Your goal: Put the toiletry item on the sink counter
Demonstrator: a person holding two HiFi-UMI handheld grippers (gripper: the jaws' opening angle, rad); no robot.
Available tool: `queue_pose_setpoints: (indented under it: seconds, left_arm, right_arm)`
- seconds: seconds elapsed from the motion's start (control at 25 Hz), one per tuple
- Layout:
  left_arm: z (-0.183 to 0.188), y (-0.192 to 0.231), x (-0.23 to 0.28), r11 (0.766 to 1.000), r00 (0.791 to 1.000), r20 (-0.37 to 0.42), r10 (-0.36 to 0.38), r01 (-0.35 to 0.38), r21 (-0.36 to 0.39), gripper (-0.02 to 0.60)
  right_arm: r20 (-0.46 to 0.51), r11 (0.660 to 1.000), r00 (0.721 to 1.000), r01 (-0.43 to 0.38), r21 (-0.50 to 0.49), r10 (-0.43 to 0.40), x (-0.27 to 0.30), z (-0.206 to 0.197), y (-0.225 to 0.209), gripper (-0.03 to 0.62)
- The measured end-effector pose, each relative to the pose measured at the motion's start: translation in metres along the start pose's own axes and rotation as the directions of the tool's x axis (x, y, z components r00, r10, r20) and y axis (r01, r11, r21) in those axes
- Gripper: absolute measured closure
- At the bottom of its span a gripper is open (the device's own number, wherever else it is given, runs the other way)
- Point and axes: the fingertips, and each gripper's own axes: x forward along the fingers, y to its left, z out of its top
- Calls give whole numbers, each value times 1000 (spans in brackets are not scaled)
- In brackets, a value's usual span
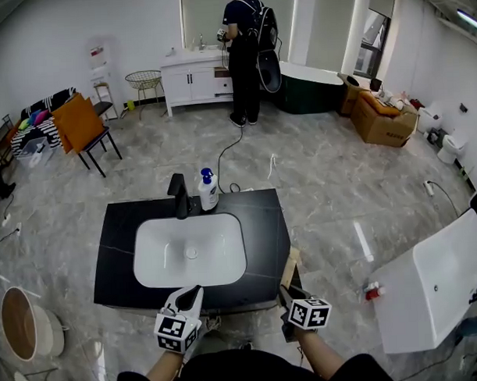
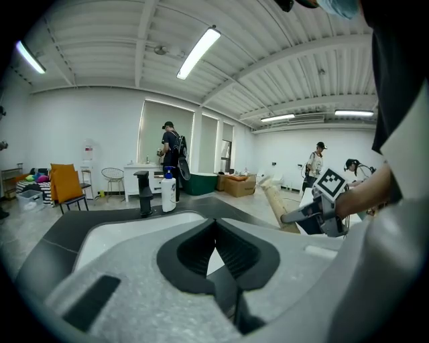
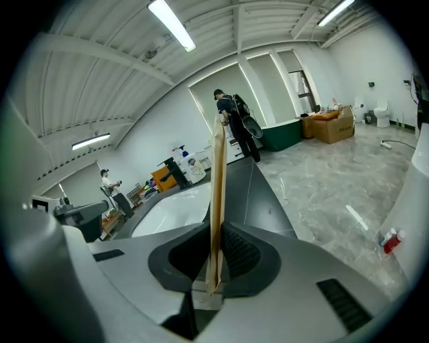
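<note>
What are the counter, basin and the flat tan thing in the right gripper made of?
Counter: black stone or stone-look slab, satin, faint pale veins.
Basin: white, smooth, glossy; likely glazed ceramic.
Packet: tan, matte, thin, creased end; likely kraft paper or card.

Head view steeply down over the sink counter [image 1: 119, 229]; both gripper views low at its near edge, facing across it.

A: What's in bkgd?
B: Person [image 1: 243, 53] at white vanity [image 1: 192, 82], far end. Orange chair [image 1: 80, 125] on left, cardboard box [image 1: 383, 118] on right.
A: Nearer?
B: White tub [image 1: 433, 284], floor, right side.
</note>
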Motion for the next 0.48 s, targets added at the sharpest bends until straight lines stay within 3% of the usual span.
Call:
queue_pose_setpoints:
  seconds: [0.48]
  left_arm:
    - [14, 62, 41, 1000, 1000, -13, -17, 17, 26, 572]
  right_arm:
    - [-43, 994, 997, 59, -93, -63, 89, 38, -5, 544]
